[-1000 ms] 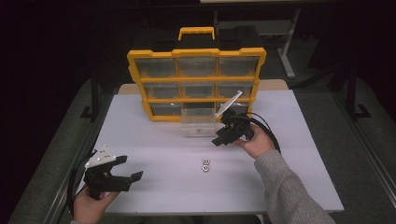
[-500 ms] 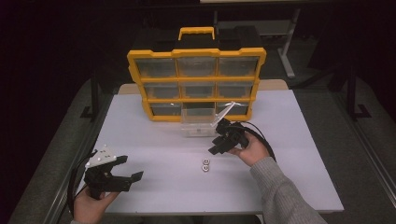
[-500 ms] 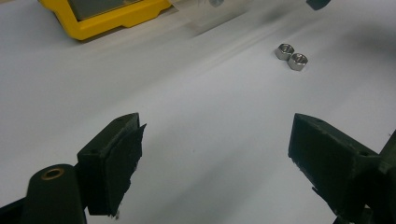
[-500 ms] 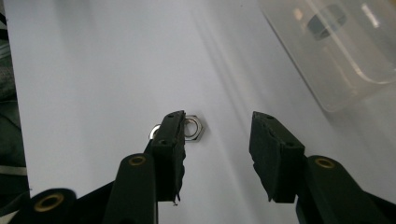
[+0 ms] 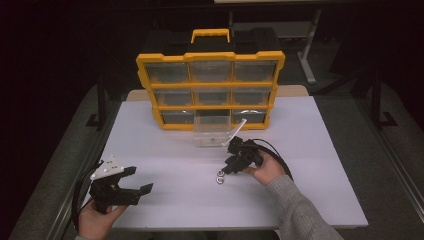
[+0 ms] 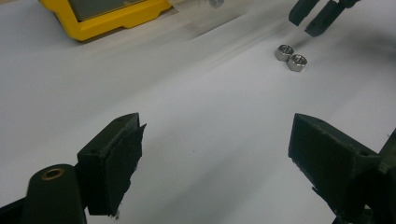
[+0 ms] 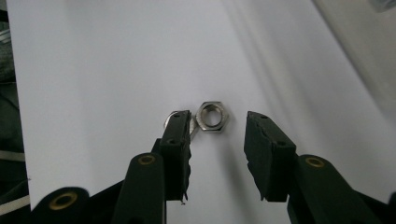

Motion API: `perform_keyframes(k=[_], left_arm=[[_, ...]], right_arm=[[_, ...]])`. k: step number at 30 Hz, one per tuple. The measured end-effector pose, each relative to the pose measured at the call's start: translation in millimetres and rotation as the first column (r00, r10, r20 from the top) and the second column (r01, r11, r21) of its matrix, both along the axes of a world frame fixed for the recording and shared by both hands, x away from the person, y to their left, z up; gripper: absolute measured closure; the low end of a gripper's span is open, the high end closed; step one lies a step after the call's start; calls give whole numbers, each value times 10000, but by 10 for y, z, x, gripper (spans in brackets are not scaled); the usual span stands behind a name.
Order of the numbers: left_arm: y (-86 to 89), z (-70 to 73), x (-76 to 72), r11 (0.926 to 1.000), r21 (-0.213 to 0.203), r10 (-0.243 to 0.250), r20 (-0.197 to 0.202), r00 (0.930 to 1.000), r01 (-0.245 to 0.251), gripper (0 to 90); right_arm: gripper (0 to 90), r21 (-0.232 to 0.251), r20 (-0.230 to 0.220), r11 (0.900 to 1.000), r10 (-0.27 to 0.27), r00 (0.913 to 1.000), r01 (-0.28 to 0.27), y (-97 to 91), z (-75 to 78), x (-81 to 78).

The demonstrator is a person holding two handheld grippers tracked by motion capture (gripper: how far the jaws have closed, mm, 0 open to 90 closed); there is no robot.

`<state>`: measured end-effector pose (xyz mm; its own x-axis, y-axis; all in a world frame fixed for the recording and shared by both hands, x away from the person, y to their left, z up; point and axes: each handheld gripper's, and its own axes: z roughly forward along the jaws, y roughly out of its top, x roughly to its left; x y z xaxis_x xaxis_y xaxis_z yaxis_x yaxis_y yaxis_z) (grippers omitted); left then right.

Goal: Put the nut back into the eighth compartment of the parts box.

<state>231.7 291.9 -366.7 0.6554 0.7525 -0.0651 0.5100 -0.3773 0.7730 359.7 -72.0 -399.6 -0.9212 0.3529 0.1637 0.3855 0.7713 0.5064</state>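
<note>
Two steel hex nuts (image 5: 220,176) lie side by side on the white table (image 5: 310,150). My right gripper (image 5: 227,170) points down at them from just behind. Its jaws have just been closing. In the right gripper view one nut (image 7: 213,115) lies between the jaws of my right gripper (image 7: 217,126), with a gap to the right pad. The other nut (image 7: 171,117) is half hidden behind the left jaw. My left gripper (image 5: 140,180) rests at the front left, open, with nothing between its fingers. From the left gripper view the nuts (image 6: 290,57) lie far ahead, under the right gripper (image 6: 313,18).
A yellow organizer (image 5: 210,90) with clear drawers stands upright at the back of the table. One clear drawer (image 5: 212,132) sits pulled out in front of it, just behind the right gripper. A dark floor surrounds the table.
The right gripper has come down and toward the front, onto the two nuts, and its jaws have narrowed. The left gripper has stayed where it was.
</note>
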Motion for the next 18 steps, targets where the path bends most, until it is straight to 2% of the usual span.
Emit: perform_keyframes(k=[12, 18], left_arm=[[-6, 5, -3, 10000, -35, -4, 26, 10000, 4, 170], [-5, 11, -6, 10000, -57, 32, 38, 10000, -31, 169]], right_arm=[[593, -45, -491, 9994, 353, 9982, -355, 43, -181, -176], [613, -140, -565, 9983, 555, 9969, -564, 79, -240, -211]])
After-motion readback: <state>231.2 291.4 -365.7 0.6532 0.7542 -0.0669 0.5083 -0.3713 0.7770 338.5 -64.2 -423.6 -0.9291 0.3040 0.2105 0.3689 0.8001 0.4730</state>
